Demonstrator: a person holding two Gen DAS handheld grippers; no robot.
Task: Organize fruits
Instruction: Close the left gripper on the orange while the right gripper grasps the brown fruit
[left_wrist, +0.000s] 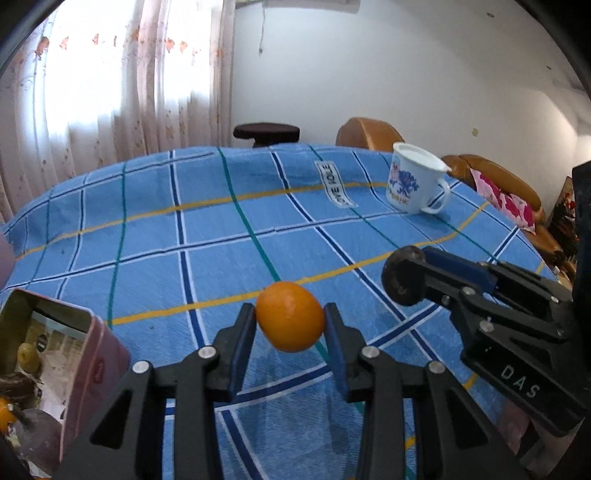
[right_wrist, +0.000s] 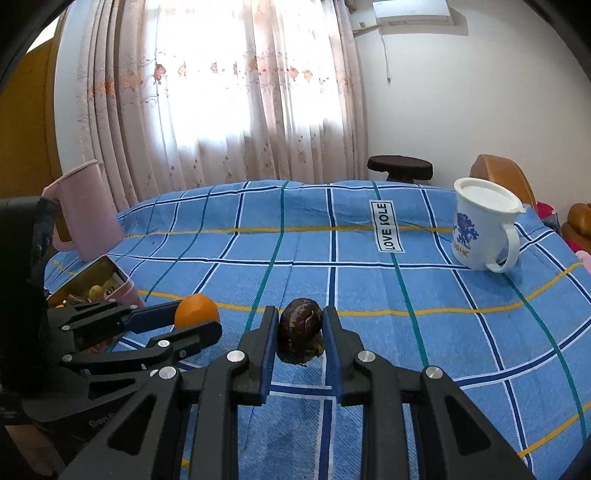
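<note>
My left gripper (left_wrist: 290, 323) is shut on an orange (left_wrist: 290, 320) and holds it above the blue checked tablecloth (left_wrist: 221, 240). It also shows in the right wrist view (right_wrist: 197, 319) at the left, with the orange (right_wrist: 195, 309) in it. My right gripper (right_wrist: 300, 328) is shut on a dark brown wrinkled fruit (right_wrist: 300, 329), held above the cloth. In the left wrist view the right gripper (left_wrist: 404, 277) enters from the right with the dark fruit (left_wrist: 402, 276). A pink metal tin (left_wrist: 74, 362) at the lower left holds other fruits; it also shows in the right wrist view (right_wrist: 110, 280).
A white mug (left_wrist: 417, 181) with a blue flower print and a lid stands at the far right of the table, also in the right wrist view (right_wrist: 484, 225). A pink pitcher (right_wrist: 83, 210) stands at the far left. A dark stool (right_wrist: 400, 166) and brown sofa (left_wrist: 491, 173) lie beyond the table.
</note>
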